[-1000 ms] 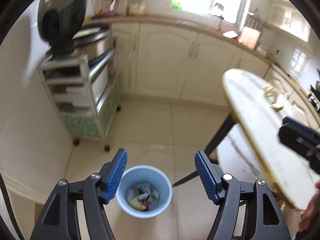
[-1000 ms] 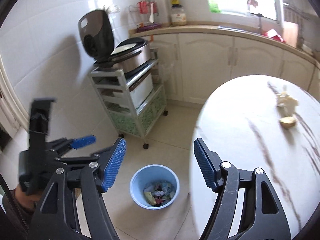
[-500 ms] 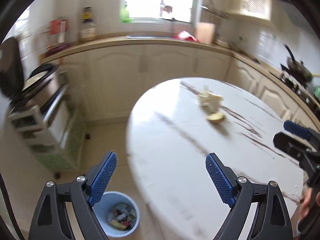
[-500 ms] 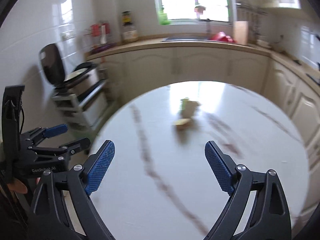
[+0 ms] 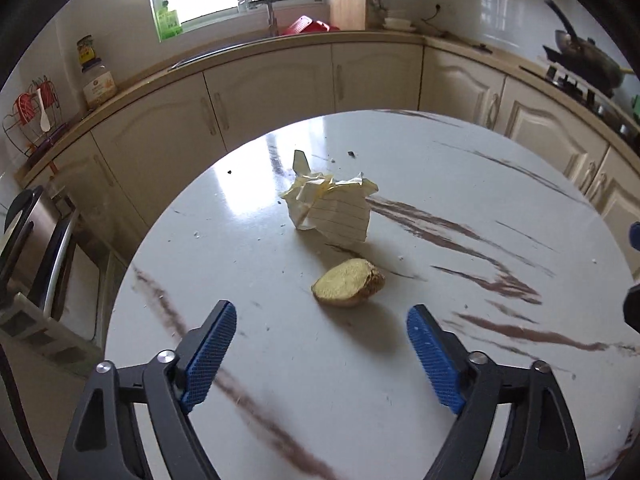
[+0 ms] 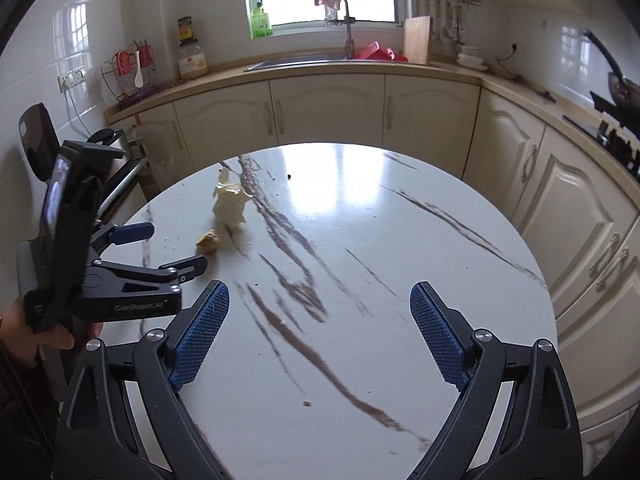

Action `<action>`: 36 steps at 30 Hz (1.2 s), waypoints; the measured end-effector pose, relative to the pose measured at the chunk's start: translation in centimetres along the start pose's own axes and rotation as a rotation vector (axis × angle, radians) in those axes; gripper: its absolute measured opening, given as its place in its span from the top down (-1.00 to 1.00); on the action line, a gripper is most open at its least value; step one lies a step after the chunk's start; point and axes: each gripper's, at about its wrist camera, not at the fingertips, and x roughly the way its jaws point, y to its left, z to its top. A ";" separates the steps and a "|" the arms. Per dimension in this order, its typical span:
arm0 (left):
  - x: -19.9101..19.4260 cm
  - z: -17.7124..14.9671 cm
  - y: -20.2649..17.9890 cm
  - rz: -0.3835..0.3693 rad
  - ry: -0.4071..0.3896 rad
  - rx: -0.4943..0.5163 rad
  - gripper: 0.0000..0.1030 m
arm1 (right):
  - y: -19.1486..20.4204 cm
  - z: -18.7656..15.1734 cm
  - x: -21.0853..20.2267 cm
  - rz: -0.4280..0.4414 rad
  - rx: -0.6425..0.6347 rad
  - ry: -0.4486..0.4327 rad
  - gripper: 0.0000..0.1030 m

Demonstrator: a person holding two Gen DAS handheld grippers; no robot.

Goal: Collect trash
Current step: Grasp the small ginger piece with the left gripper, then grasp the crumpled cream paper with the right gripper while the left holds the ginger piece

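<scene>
The left gripper (image 5: 320, 356) hangs over the near part of the round marble-patterned desk (image 5: 460, 184), tilted down at the two bits of trash left there. Its jaws stand wide with nothing between them, having just been closing a little from their widest. They frame the cut piece of yellowish root or potato (image 5: 349, 283), which lies just ahead of the fingertips and likely is the next thing to take. Just beyond it sits the crumpled sheet of lined paper (image 5: 330, 204), near but apart from it.

The right gripper (image 6: 320, 340) hovers over bare desk further to the right, well apart from both scraps, which show at its view's left. Its jaws are also spread wide and empty, having opened within the last second. It appears to be waiting its turn, perhaps for the paper.

A second ago both cameras looked down at the blue bin on the floor, already holding wrappers, with the desk off to the side. Now the bin is out of sight and the desk fills both views, with the scraps much nearer the left gripper.
</scene>
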 end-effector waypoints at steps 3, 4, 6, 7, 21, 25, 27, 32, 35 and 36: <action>1.8 0.5 -0.3 -0.021 0.020 -0.002 -0.43 | -0.8 0.0 0.8 -0.002 0.003 0.011 -0.78; 2.2 0.9 -0.3 -0.022 0.016 -0.002 -0.34 | -1.0 0.1 1.0 0.000 0.003 0.013 -0.78; 2.5 1.1 -0.3 -0.031 0.010 0.004 -0.27 | -1.2 0.2 1.6 0.005 0.006 0.020 -0.78; 3.0 1.3 -0.3 -0.049 0.015 0.006 -0.01 | -1.1 0.2 1.7 0.008 0.008 0.024 -0.78; 1.9 -0.4 5.2 -0.148 -0.024 -0.056 0.75 | 4.0 3.8 8.1 0.136 -0.035 0.121 -0.79; 1.8 -1.7 7.2 -0.198 -0.023 -0.096 0.77 | 6.4 5.5 10.8 0.149 -0.077 0.136 -0.79; 1.4 -2.0 7.7 -0.205 -0.029 -0.098 0.77 | 7.5 6.2 12.0 0.161 -0.084 0.135 -0.79; 0.0 -3.2 9.6 -0.224 -0.043 -0.112 0.77 | 9.4 7.8 15.6 0.161 -0.078 0.167 -0.79; -0.4 -3.8 10.7 -0.215 -0.047 -0.121 0.77 | 9.5 8.4 17.6 0.172 -0.055 0.196 -0.75; -0.5 -3.8 11.1 -0.210 -0.047 -0.130 0.77 | 9.5 8.5 18.1 0.181 -0.048 0.210 -0.59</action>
